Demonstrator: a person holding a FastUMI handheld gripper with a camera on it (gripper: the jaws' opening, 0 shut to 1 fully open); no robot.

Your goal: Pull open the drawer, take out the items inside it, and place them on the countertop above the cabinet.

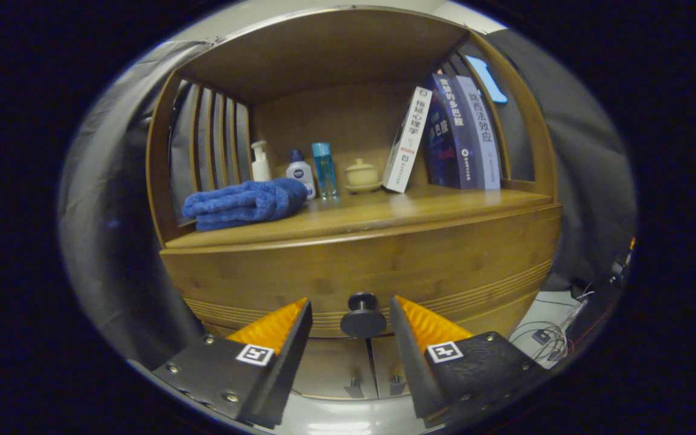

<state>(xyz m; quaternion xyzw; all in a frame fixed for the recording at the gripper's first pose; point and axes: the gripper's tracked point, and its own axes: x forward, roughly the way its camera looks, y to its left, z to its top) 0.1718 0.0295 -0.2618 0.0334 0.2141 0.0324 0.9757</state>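
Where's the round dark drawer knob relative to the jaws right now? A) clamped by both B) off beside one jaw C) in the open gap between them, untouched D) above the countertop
C: the round dark drawer knob sits in the gap of the gripper, whose jaws stand apart with space either side of it.

Three books [444,136] (leaning), three bottles [299,172], one blue towel [242,204], one lidded cup [362,174]

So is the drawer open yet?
Shut: the drawer front sits flush under the countertop. The open gripper straddles its knob.
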